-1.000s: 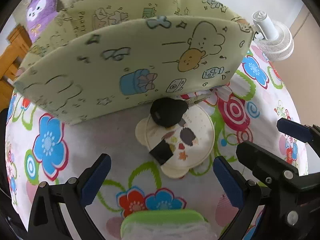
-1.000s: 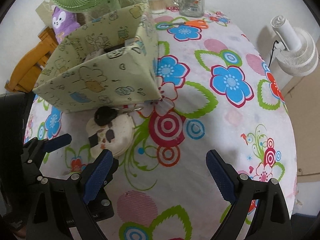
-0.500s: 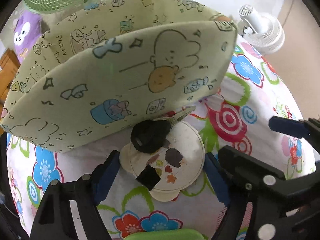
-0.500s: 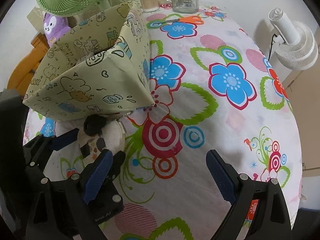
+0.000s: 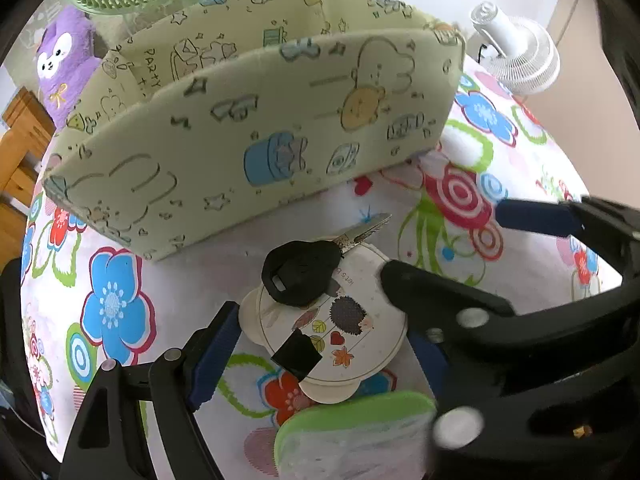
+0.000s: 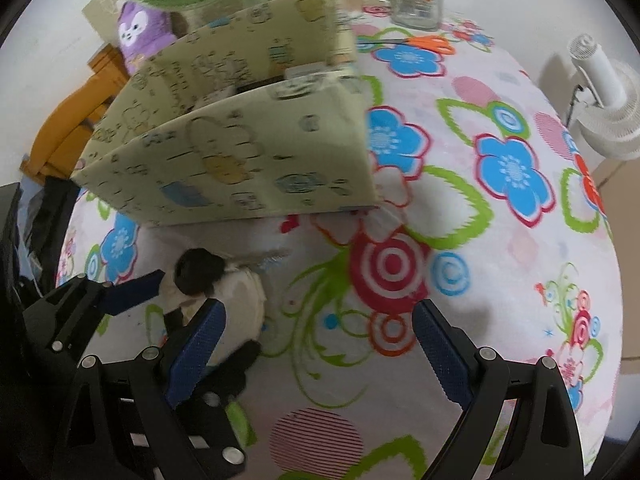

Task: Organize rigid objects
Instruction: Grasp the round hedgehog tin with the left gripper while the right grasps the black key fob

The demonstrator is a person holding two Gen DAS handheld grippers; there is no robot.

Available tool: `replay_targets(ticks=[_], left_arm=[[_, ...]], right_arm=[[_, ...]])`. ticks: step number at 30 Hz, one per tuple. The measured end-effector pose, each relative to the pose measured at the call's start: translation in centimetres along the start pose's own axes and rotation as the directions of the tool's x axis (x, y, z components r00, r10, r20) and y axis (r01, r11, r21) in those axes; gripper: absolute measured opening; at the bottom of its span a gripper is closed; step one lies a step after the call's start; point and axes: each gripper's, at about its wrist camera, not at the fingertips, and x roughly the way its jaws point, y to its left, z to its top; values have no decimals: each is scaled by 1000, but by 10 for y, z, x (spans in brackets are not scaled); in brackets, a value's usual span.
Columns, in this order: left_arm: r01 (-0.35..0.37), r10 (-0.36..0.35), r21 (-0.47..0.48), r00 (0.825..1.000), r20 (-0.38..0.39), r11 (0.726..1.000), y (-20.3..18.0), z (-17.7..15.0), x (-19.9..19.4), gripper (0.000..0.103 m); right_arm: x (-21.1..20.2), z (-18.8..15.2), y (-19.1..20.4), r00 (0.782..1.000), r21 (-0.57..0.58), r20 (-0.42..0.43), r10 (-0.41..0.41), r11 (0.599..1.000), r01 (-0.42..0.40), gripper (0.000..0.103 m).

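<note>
Black plastic capped the head of a key [image 5: 301, 270] that lay on a cream round coaster [image 5: 332, 324] printed with a hedgehog, its metal blade sticking out past the coaster's rim toward a pale green fabric box [image 5: 248, 136]. Both sat on the flowered tabletop [image 5: 116, 304], just in front of the box's near wall. The box stood open at the top, so it looked like the place where loose hard things were meant to go; what it already held could not be made out.

The left tongs [image 5: 320, 340] were spread wide and lowered around the coaster, one blue pad [image 5: 214, 354] just beside its left edge and the other mostly hidden behind the black arm of the right tongs [image 6: 316, 344], which crossed in front. Nothing was gripped yet. Straddling the coaster rather than the key suggested the plan was to lift the coaster with the key on it, though the loose key could slide off if the coaster tipped.

The right tongs were also wide apart and held nothing, poised over bare cloth to the right of the coaster, probably waiting to steady the box or take the key. A green-edged packet [image 5: 356, 436] lay close below the coaster.
</note>
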Motion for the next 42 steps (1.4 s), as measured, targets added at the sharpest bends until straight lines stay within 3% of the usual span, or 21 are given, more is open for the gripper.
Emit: replay_targets(ticks=[8,12,15,16,21,23,25,36,38,42], left_arm=[[95,-95,8,995,25,995,-4,-9,-3,85],[117,-117,-5,993,18,993,7,-1,-2,85],[131,-131,-23,991,9,991,14,-2,-1,85],[134,-134,-21,991,7,991,18,-3,-2,85],[157,-157,-28,988,11,987,28,-2,-10,85],[160,-159,-35,987,12,987,34,-2,-15,85],[155,-155,-36,988,10,987,36,-3,-17,85],[46,-48,-66,999,-18,997,66,-14,-25,85],[34,-36,-79,999,-20,996,74,-17,-27,85],[13,-16,-97,1000,-26,995,86,-21,-31,85]], right_arm=[[17,1,22,998,-84,-17,68,994,-69,96],[24,5,27,999,-82,-13,52,995,-52,94],[24,8,32,1000,-112,8,12,994,-11,80],[24,8,32,1000,-122,16,6,992,-4,70],[23,12,37,999,-148,30,31,989,-26,44],[23,14,39,999,-166,35,29,986,-23,29],[23,15,40,998,-174,26,52,984,-46,24],[39,20,62,1000,-237,16,24,971,-19,26],[41,22,67,999,-247,16,29,969,-25,38],[46,24,79,999,-256,33,13,967,-4,46]])
